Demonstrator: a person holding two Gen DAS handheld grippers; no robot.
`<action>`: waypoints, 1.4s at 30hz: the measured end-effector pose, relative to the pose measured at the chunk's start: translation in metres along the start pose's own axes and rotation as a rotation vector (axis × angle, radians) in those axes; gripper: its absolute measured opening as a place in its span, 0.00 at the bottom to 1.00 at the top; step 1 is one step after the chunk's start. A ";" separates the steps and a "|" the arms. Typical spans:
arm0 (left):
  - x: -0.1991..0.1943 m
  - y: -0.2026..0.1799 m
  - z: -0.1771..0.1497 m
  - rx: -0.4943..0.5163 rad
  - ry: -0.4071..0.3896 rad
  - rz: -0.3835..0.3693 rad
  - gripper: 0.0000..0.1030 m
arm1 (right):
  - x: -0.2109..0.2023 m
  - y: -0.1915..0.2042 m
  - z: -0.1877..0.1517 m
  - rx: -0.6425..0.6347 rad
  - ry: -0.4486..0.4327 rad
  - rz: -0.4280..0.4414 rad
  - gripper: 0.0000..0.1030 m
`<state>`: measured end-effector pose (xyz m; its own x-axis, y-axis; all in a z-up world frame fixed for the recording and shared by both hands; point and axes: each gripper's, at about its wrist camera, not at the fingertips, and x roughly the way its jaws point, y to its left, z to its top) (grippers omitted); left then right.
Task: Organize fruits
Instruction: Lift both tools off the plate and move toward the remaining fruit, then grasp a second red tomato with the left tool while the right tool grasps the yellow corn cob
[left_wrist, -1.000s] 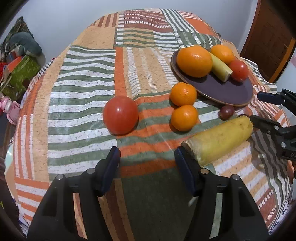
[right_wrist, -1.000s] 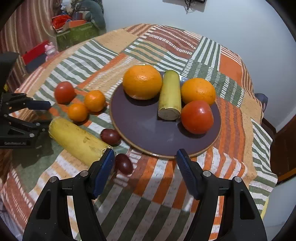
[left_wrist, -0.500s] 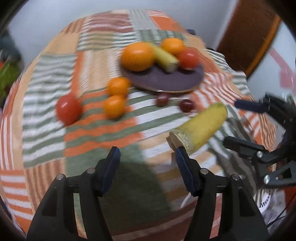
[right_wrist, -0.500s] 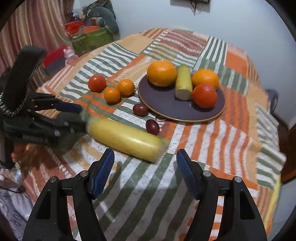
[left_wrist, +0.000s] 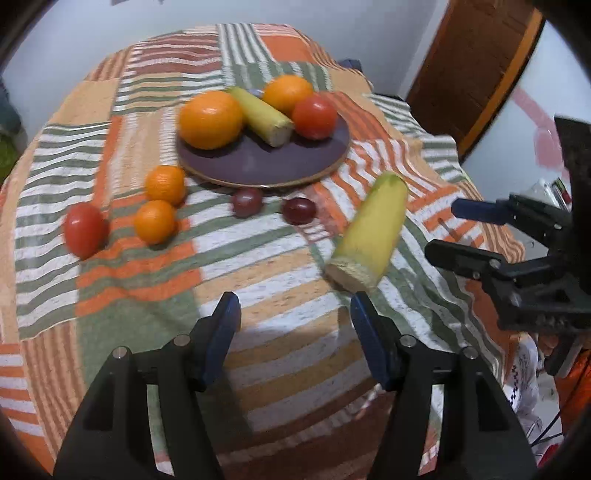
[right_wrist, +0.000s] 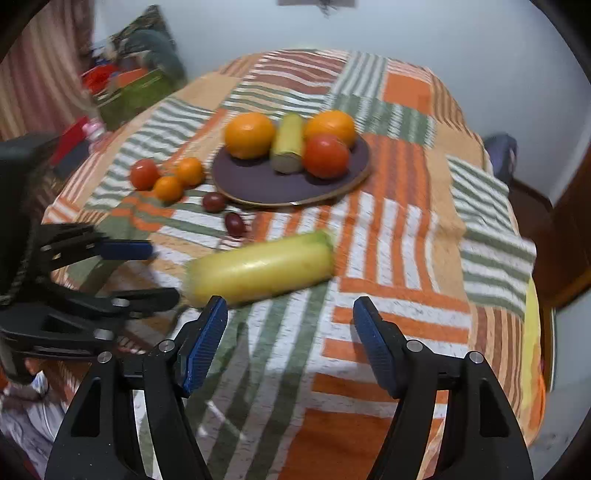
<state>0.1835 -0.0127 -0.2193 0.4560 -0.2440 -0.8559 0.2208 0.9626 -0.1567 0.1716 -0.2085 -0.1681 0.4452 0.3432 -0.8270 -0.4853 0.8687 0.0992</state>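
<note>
A dark purple plate (left_wrist: 258, 166) (right_wrist: 258, 184) holds two big oranges, a yellow-green piece and a red tomato. On the striped cloth lie a loose tomato (left_wrist: 85, 229), two small oranges (left_wrist: 155, 221), two dark plums (left_wrist: 299, 210) and a long yellow fruit (left_wrist: 369, 236) (right_wrist: 258, 267). My left gripper (left_wrist: 295, 328) is open and empty, just short of the yellow fruit's cut end. My right gripper (right_wrist: 290, 332) is open and empty, just in front of the same fruit. Each gripper shows in the other's view, the right (left_wrist: 469, 236) and the left (right_wrist: 147, 269).
The round table is covered by a patchwork cloth (right_wrist: 406, 221) that hangs over the edge. A brown door (left_wrist: 476, 66) stands at the right. Boxes and toys (right_wrist: 125, 88) are piled beyond the table's far left.
Both grippers have pulled back from the table and the views have swung, so the plate looks farther away. The yellow fruit lies nearer the table's edge, between both grippers. Both stay open.
</note>
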 end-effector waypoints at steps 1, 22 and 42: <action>-0.003 0.005 -0.001 -0.009 -0.007 0.004 0.61 | 0.001 0.000 0.001 0.015 -0.001 -0.001 0.66; -0.047 0.139 -0.021 -0.227 -0.115 0.248 0.64 | 0.057 0.032 0.026 0.190 0.048 -0.047 0.99; 0.027 0.163 0.044 -0.207 -0.052 0.232 0.63 | 0.026 0.000 0.020 0.094 0.097 0.116 0.46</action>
<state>0.2691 0.1321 -0.2460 0.5185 -0.0151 -0.8549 -0.0726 0.9955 -0.0616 0.1978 -0.1926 -0.1784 0.3135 0.4106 -0.8562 -0.4546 0.8565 0.2443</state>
